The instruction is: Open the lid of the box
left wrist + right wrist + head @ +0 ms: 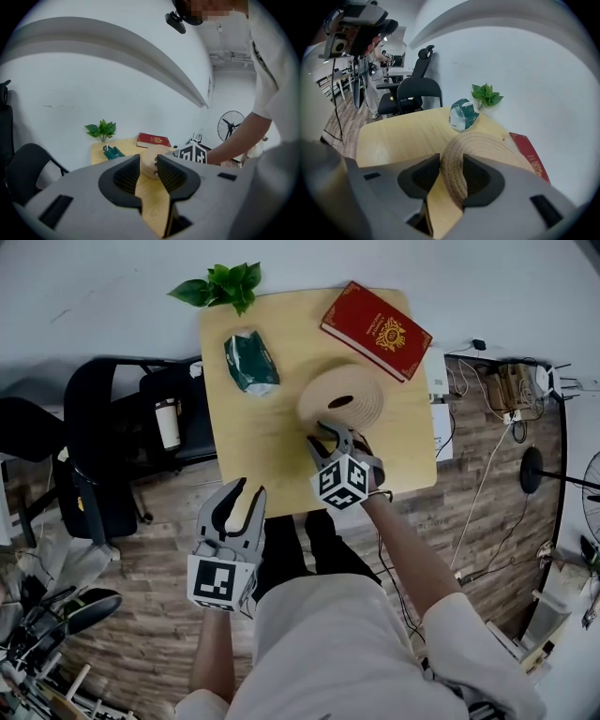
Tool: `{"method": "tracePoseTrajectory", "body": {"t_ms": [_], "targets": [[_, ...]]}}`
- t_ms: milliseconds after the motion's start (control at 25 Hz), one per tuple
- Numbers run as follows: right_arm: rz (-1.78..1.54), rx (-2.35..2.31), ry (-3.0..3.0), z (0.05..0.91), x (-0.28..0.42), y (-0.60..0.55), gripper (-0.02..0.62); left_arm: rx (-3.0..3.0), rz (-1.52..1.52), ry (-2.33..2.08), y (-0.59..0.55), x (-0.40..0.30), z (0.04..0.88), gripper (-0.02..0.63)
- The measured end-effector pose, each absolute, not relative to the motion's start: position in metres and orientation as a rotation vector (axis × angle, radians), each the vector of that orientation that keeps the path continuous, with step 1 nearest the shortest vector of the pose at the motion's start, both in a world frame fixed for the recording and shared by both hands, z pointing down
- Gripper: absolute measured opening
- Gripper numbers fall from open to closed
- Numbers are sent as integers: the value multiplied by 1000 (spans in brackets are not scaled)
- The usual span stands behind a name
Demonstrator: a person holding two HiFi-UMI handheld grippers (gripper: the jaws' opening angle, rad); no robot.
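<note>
The head view looks steeply down on the table (262,446), the left gripper view faces it from off its near edge, and the right gripper view looks from close above; all share the woven lid (361,395) and red book (375,331).

Left tool (246,493) hovers, jaws apart and empty; right tool (335,437), arm extended, tilts downward, jaws wide.

An office-like workroom is shown. A small wooden table (281,456) is set against a plain white wall (112,296) on a wood-plank floor (159,549). Black office chairs (94,437) are parked off the table's left edge, and cables (487,474) are strewn beyond its right edge. A standing fan (230,125) is seen by the wall, and further desks (396,72) are ranged down the room.
</note>
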State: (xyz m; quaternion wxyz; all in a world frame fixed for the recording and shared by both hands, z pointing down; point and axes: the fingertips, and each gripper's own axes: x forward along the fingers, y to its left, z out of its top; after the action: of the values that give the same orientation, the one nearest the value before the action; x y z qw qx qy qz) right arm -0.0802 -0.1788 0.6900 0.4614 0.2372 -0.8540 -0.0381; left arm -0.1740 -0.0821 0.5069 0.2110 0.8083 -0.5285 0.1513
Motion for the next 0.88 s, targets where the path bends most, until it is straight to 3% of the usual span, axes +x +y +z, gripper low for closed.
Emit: {"method": "tracePoseTrajectory", "body": {"t_ms": [880], "targets": [[-73, 547, -2098, 690, -79, -175, 115, 2254, 426, -1510, -74, -173, 492, 97]]}}
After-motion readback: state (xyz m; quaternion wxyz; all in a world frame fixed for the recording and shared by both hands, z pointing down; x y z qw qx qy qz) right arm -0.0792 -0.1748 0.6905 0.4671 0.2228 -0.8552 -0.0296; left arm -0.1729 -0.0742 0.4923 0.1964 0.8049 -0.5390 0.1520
